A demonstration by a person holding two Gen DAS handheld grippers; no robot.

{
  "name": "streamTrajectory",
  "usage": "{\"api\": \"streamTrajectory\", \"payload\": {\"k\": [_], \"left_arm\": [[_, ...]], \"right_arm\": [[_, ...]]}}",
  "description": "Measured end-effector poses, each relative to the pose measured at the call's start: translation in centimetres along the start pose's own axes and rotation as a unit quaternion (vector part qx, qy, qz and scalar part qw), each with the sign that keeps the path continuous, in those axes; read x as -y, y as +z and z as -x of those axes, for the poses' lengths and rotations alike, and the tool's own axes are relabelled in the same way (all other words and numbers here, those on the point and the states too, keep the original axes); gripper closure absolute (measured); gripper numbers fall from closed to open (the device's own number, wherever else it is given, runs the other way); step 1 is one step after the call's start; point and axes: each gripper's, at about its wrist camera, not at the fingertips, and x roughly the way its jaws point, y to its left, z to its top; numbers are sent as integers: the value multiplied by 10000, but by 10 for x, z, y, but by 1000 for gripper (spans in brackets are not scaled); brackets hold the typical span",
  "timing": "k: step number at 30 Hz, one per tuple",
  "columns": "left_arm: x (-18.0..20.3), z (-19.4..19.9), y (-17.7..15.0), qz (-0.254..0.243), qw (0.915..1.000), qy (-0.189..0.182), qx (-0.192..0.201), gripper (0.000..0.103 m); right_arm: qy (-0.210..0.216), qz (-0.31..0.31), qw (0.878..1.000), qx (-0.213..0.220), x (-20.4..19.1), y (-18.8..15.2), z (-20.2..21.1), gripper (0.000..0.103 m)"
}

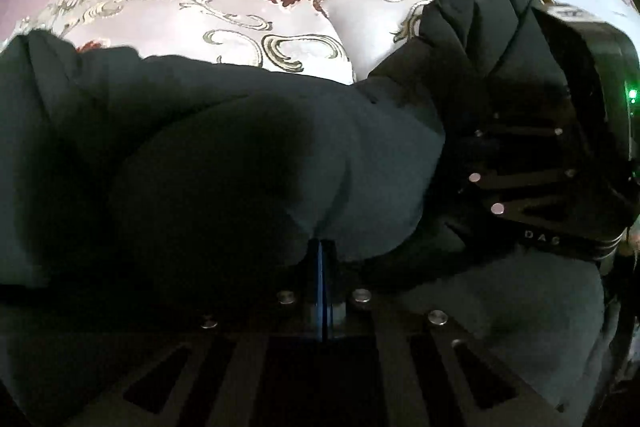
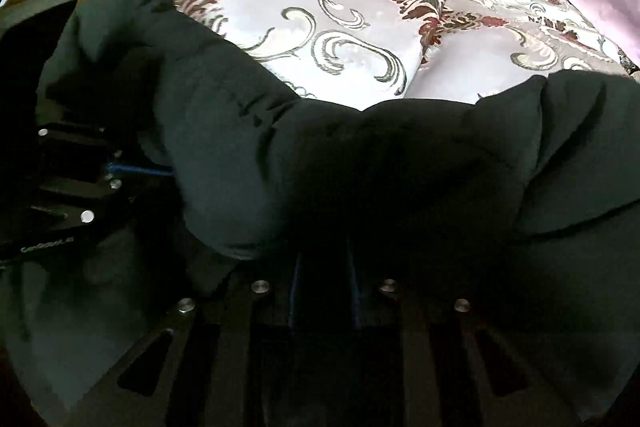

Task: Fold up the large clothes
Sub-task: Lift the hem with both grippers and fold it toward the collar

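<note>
With both grippers' fingers, left (image 1: 322, 259) and right (image 2: 322, 267), clamped on the puffy dark-green padded jacket (image 1: 200, 147) lying on the floral bedspread (image 1: 240, 7), its slippery bulk could slide free.

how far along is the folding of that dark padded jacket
Done: the dark padded jacket lies on the floral bedspread, and both grippers have pinched its near edge. In hand: left gripper shut on the fabric, right gripper clamped on a thicker bunch. Left: no neat fold shows yet; the jacket is bunched, so the folds themselves seem to remain.
</note>
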Motion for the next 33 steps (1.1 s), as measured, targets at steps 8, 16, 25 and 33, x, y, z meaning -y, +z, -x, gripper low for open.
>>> {"api": "streamTrajectory", "payload": {"k": [8, 16, 25, 33], "left_arm": [[-3, 42, -29, -18, 9922, -388, 1185, 99], [-41, 51, -35, 916, 9810, -659, 1578, 99], [-30, 33, -32, 758, 9897, -463, 1119, 99], [-10, 75, -44, 356, 9924, 77, 1179, 80]], "right_arm": [[-70, -115, 9972, 737, -13, -22, 28, 87], [508, -320, 9858, 1568, -23, -18, 64, 86], [350, -184, 9979, 504, -24, -8, 1, 86], [410, -474, 9918, 1112, -28, -39, 48, 56]]}}
